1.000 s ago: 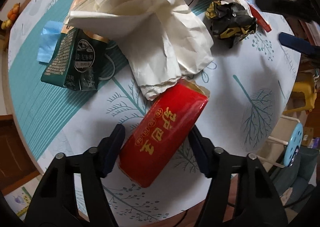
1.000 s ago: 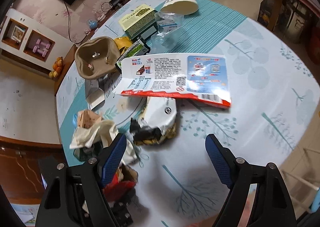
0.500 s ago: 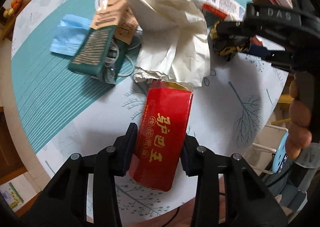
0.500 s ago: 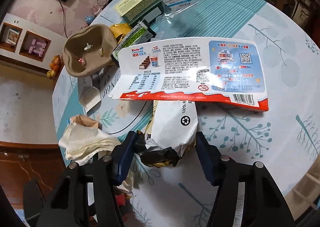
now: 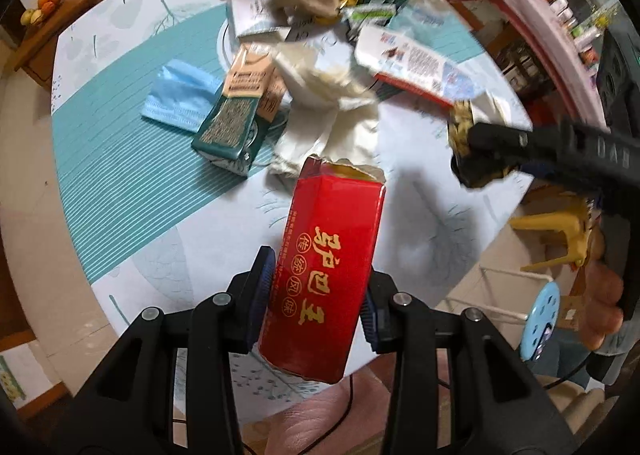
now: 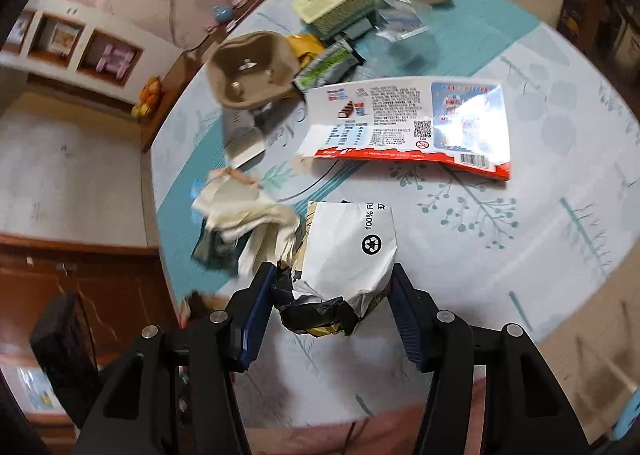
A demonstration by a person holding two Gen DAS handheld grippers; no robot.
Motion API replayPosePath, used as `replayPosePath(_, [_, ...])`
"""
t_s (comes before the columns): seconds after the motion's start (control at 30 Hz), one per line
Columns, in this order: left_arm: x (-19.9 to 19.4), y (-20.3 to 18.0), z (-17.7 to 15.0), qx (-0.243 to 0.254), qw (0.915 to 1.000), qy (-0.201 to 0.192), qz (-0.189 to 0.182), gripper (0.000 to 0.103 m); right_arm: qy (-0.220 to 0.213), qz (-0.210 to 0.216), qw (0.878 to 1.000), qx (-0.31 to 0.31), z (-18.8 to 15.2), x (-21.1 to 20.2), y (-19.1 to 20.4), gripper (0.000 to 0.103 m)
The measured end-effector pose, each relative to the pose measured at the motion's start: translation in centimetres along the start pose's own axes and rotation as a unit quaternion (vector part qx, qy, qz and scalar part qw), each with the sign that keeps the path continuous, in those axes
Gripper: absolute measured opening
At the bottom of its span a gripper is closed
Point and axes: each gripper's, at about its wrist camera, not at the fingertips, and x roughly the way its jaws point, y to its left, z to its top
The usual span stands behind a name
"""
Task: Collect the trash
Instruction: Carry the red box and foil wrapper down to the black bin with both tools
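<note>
Both grippers had closed and come up off the table (image 5: 132,159) since a second earlier, when their jaws stood wide over the litter. Low in the left wrist view, the left gripper (image 5: 316,295) pinched the red carton (image 5: 328,275) by its sides, torn end pointing away, clear of the cloth. Low in the right wrist view, the right gripper (image 6: 332,295) held the crumpled bag (image 6: 344,267), white above and black below, also off the surface; the same gripper showed at right in the left view. That meant two pieces were in hand and ready to be carried off, though no bin showed in either view. Much stayed behind at the upper centre: tissue (image 5: 332,95), green carton (image 5: 232,127), mask (image 5: 176,99), flat wrapper (image 6: 412,127), pulp tray (image 6: 252,71).
</note>
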Motion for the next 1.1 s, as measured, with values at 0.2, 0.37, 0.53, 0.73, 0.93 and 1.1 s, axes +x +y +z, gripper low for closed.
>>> replayPosePath(0.2, [-1.8, -2.8, -1.2, 0.01, 0.9993, -0.033, -0.015, 0.035, 0.001, -0.026, 0.999, -0.046, -2.1, -4.0, -0.6, 0.056])
replayPosePath(0.37, [-2.8, -5.2, -2.4, 0.0, 0.9983, -0.057, -0.014, 0.035, 0.002, -0.036, 0.995, -0.089, -3.3, -5.8, -2.0, 0.056])
replayPosePath(0.53, [-3.5, -8.7, -4.6, -0.04, 0.9954, -0.087, 0.009, 0.035, -0.002, -0.015, 0.99, -0.14, -4.1, -8.0, -4.3, 0.056])
replayPosePath(0.73, [-1.0, -16.6, -9.7, -0.092, 0.9888, -0.107, 0.049, 0.035, 0.008, 0.014, 0.978, -0.207, -5.9, -10.4, -9.7, 0.055])
replayPosePath(0.93, [2.7, -22.3, -14.1, -0.137, 0.9814, -0.118, 0.064, 0.035, 0.024, 0.048, 0.967, -0.25, -8.5, -10.2, -14.3, 0.056])
replayPosePath(1.1, [6.4, -25.3, -17.4, -0.151, 0.979, -0.113, 0.076, 0.035, 0.046, 0.052, 0.96, -0.272, -11.8, -7.9, -18.0, 0.056])
